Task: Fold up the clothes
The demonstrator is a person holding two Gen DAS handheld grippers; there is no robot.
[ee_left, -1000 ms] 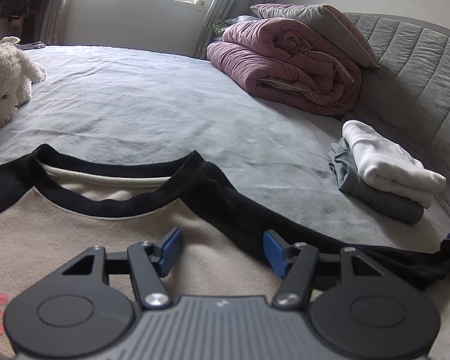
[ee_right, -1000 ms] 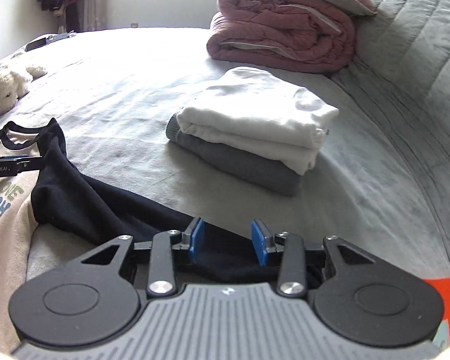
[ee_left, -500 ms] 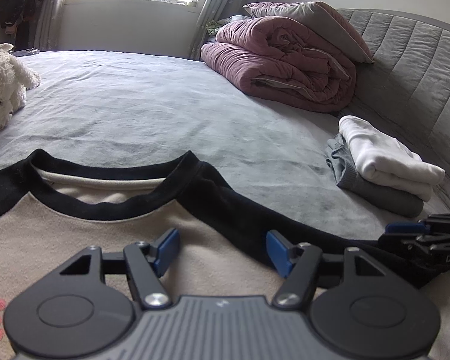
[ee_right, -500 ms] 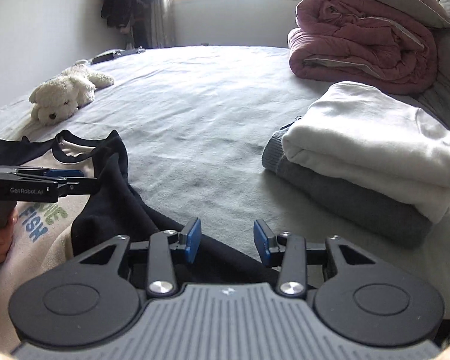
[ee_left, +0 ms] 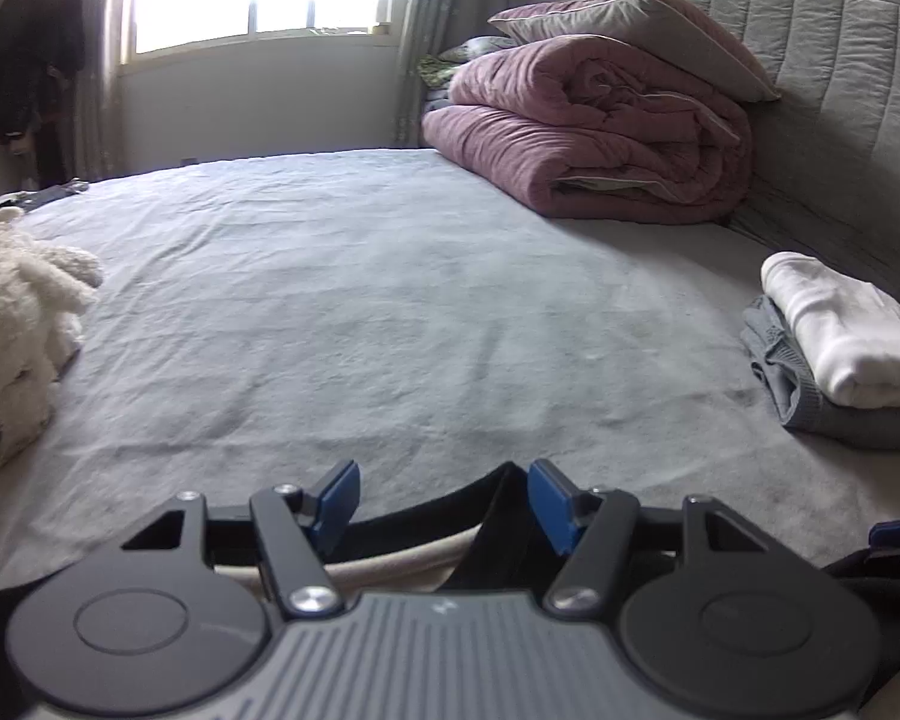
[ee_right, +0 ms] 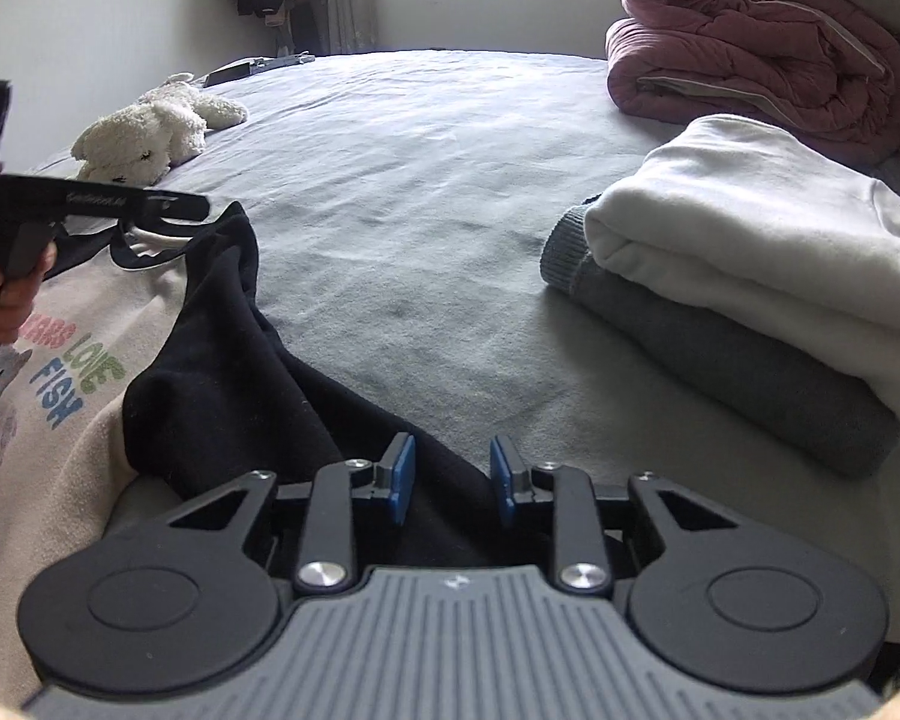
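A cream sweatshirt [ee_right: 60, 420] with black sleeves, a black collar and coloured lettering lies on the grey bed. My left gripper [ee_left: 441, 501] is open right over its black collar [ee_left: 426, 519], which lies between the blue pads. It also shows from the side in the right wrist view [ee_right: 168, 204], above the collar. My right gripper [ee_right: 447, 480] is open over the black sleeve [ee_right: 258, 396], whose cloth lies between its pads. Neither gripper is closed on the cloth.
A folded white garment on a folded grey one [ee_right: 750, 276] lies at the right, also in the left wrist view [ee_left: 840, 348]. A rolled pink quilt [ee_left: 588, 138] under a pillow sits by the grey headboard. A white plush toy [ee_left: 12, 324] lies at the left.
My left gripper has moved forward to the collar, so most of the sweatshirt has dropped out of its view. My right gripper has turned a little more to the left along the sleeve.
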